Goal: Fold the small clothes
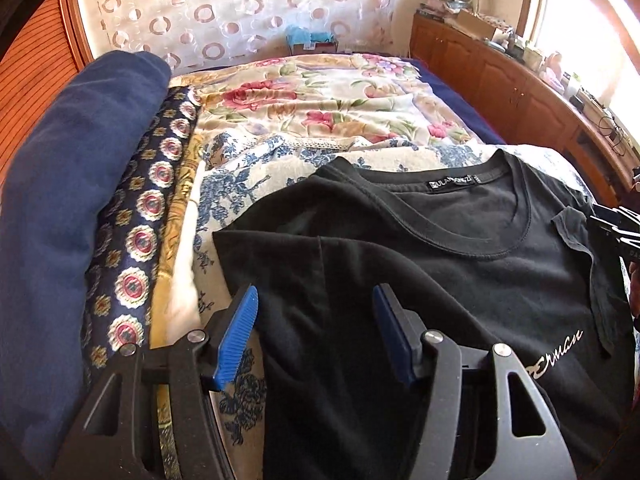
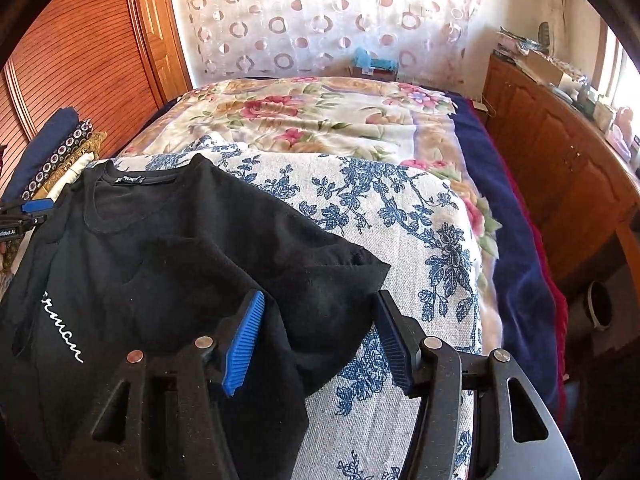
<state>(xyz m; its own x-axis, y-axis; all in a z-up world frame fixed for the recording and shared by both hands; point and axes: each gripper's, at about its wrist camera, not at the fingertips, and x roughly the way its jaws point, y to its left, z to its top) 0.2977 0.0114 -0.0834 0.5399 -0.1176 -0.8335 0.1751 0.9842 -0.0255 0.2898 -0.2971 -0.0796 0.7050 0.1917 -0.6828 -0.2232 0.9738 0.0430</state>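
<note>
Black T-shirt (image 1: 460, 248) lies flat on the blue-flowered cover (image 2: 400, 216) of the bed. Left gripper (image 1: 316, 308) jaws apart, nothing gripped, shirt's sleeve fabric beneath and between them. Right gripper (image 2: 320, 312) jaws apart, other sleeve lying between, pads not pressing it.

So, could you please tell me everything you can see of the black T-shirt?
The black T-shirt is soft, matte knit, lying face up on the blue-flowered blanket, its ribbed round collar towards the far end of the bed. A neck label shows inside; white script crosses the chest. Both sleeves are folded inward, rumpled. The open left tongs and right tongs hover over it.
</note>
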